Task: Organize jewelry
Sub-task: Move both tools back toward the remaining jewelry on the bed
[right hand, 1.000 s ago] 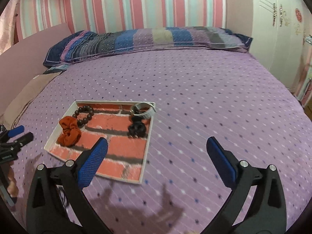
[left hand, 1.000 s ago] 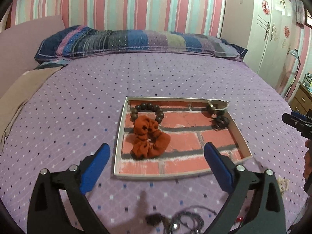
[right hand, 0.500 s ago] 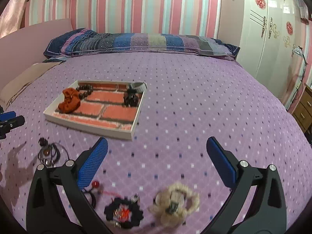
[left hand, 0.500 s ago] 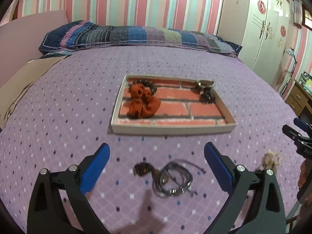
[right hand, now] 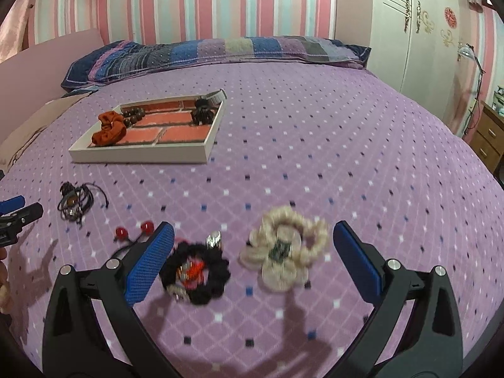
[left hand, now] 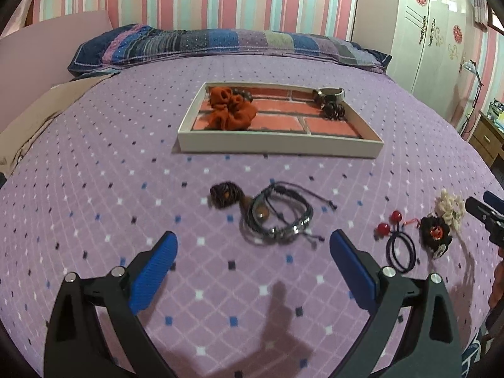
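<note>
A white tray (left hand: 280,148) with a brick-pattern floor lies on the purple bedspread; it holds an orange scrunchie (left hand: 231,111), dark beads, a black clip (left hand: 334,110) and a metal bangle (left hand: 329,93). My left gripper (left hand: 253,252) is open and empty just short of a tangle of dark cord bracelets (left hand: 278,217). My right gripper (right hand: 252,245) is open and empty over a black crochet flower (right hand: 197,272) and a cream crochet flower (right hand: 283,252). A black hair tie with red balls (left hand: 397,239) lies between the two piles.
A striped pillow (left hand: 220,44) lies at the head of the bed. A beige cloth (left hand: 41,110) is at the left edge. A white wardrobe (left hand: 431,31) and a wooden drawer unit (left hand: 486,138) stand to the right.
Both grippers have pulled back from the tray toward the near side of the bed and dropped lower. The loose bracelets and crochet flowers have come into view close in front of them.
</note>
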Motion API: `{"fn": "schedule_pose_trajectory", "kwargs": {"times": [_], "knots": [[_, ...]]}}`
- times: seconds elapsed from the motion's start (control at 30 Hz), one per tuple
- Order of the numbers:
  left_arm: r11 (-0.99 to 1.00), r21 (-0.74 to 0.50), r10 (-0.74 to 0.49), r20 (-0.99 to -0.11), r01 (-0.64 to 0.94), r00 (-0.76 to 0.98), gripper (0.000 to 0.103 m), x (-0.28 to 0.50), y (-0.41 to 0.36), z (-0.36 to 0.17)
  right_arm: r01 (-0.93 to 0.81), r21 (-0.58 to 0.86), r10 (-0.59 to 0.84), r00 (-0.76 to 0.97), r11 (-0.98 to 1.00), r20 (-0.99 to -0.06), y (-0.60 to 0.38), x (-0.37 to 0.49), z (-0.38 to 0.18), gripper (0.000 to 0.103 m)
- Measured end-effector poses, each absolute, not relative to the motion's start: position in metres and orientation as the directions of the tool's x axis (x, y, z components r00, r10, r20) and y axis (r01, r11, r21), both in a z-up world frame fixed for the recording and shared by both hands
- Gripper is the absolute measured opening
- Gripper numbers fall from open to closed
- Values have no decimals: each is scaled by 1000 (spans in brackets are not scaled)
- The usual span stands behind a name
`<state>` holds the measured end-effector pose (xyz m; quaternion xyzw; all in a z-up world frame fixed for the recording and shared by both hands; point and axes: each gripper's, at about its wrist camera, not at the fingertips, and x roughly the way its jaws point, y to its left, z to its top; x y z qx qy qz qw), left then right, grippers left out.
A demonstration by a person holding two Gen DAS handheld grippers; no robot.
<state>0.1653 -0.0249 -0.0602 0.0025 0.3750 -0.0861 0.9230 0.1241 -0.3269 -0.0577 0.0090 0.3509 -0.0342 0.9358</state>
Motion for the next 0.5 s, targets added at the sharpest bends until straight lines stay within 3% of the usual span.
{"fn": "schedule_pose_trajectory", "kwargs": {"times": [0.2, 0.5], "knots": [[992, -30, -109, -676, 121, 728, 95, 158, -26, -73, 90, 3, -65, 737, 996, -673, -324, 108, -77, 96], [984, -38, -156, -654, 174, 740, 94, 164, -36, -73, 73, 34, -29, 717, 997, -696, -319, 101, -93, 74]]}}
